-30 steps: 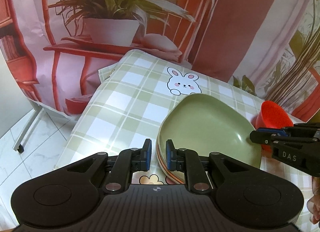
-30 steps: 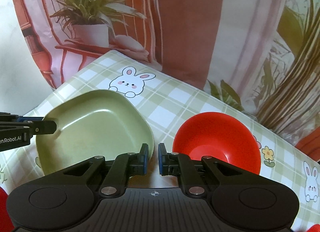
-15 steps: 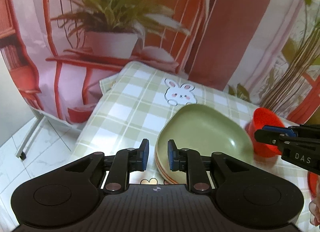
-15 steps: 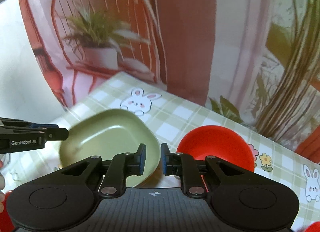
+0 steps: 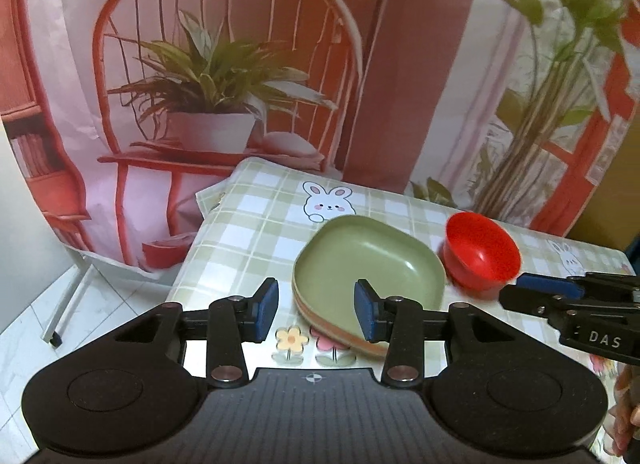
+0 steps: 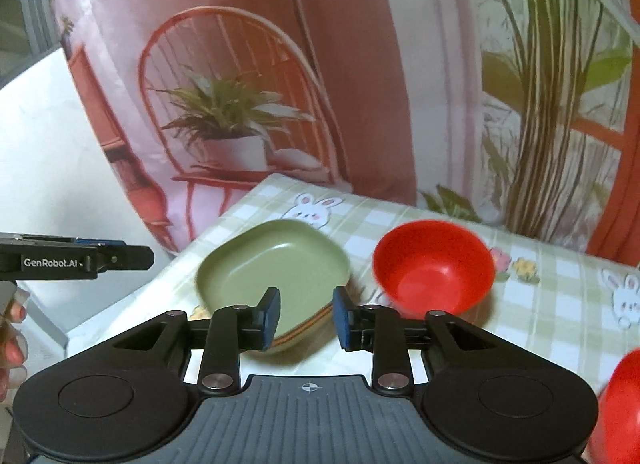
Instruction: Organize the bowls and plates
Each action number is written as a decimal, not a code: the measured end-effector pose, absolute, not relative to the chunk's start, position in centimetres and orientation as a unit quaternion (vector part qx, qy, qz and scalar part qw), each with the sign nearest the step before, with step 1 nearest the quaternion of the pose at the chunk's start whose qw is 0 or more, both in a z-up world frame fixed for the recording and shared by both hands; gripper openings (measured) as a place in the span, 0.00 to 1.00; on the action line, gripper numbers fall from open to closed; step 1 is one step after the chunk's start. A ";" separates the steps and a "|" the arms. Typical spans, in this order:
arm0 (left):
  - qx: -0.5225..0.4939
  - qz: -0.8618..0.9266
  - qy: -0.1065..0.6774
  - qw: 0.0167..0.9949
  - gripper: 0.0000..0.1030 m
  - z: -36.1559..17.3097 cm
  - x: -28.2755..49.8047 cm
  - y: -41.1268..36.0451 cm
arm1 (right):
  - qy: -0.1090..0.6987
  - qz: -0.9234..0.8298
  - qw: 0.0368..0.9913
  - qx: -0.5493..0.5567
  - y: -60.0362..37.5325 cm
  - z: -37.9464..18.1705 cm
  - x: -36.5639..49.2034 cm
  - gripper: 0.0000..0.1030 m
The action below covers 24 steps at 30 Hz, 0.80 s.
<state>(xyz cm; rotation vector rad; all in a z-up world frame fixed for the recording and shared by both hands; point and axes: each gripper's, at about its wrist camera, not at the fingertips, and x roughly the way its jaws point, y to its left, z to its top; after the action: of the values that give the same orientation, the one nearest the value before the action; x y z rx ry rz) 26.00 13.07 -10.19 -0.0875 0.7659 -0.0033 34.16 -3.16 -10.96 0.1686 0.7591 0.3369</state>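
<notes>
Left tool (image 5: 316,310): hanging open, holding nothing
Right tool (image 6: 306,314): hanging open, holding nothing
Green plate (image 5: 366,260): sitting atop stacked plates beside red bowl (image 5: 482,250)

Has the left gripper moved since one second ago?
Yes. The left gripper has pulled back and up from the green plate, whose near rim was between its fingers, and its jaws have opened wider.

Staged home dining corner: checked bunny tablecloth (image 5: 256,223), printed chair-and-plant backdrop (image 5: 224,75).
</notes>
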 end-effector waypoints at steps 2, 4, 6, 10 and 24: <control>-0.035 -0.005 0.374 0.927 0.42 -10.1 24.8 13.1 | 0.369 0.172 0.909 0.086 -2.7 -11.1 33.2 0.30; -0.031 -0.008 0.377 0.926 0.42 -10.1 23.7 13.2 | 0.373 0.179 0.906 0.090 -2.2 -11.3 32.5 0.31; -0.041 -0.010 0.379 0.924 0.42 -10.2 22.7 13.6 | 0.375 0.189 0.903 0.090 -1.4 -11.4 31.7 0.32; -0.071 0.004 0.382 0.922 0.42 -10.8 20.6 14.7 | 0.385 0.220 0.893 0.081 0.8 -11.6 30.2 0.32; -0.123 0.065 0.407 0.903 0.42 -14.1 16.5 16.7 | 0.429 0.277 0.858 0.045 5.9 -13.4 28.5 0.32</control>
<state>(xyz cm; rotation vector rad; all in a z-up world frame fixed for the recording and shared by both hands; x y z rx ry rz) 16.47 16.65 -14.09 -0.2545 0.8406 0.1346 28.50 5.89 -13.37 0.0951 0.9015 0.5820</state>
